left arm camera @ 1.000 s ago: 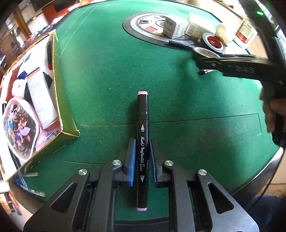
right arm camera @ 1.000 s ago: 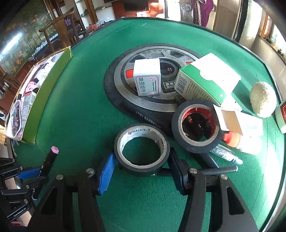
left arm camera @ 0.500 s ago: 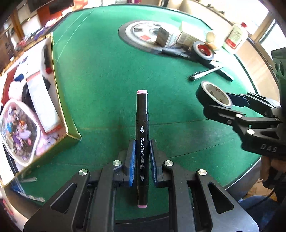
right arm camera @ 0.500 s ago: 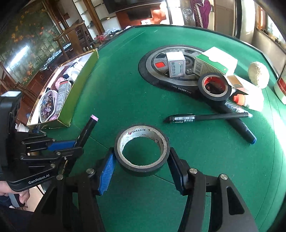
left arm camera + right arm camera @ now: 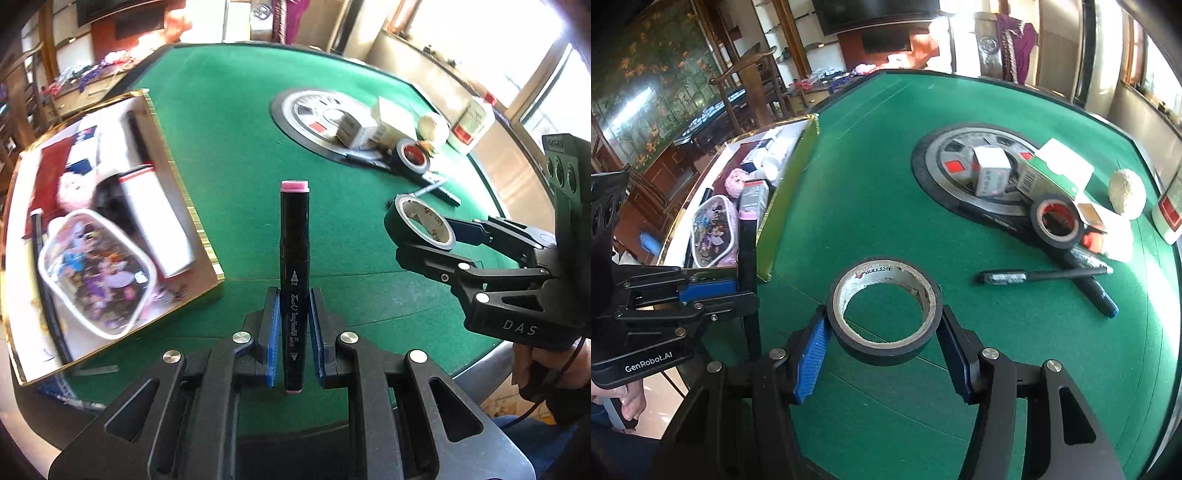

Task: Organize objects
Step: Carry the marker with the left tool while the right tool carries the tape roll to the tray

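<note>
The left hand-held gripper (image 5: 293, 332) is clamped on a black marker (image 5: 294, 258) with pink end caps, its blue pads pressing the barrel's lower half, held above the green surface (image 5: 229, 155). The right hand-held gripper (image 5: 882, 332) grips a roll of black tape (image 5: 884, 314) across its width, lifted off the felt. To the left lies an open box (image 5: 184, 206) with a pencil case and other items. Farther out, a pen (image 5: 1041, 275), a second tape roll (image 5: 1057, 220) and small cartons (image 5: 991, 173) cluster near a round wheel-patterned mat (image 5: 934, 166).
</note>
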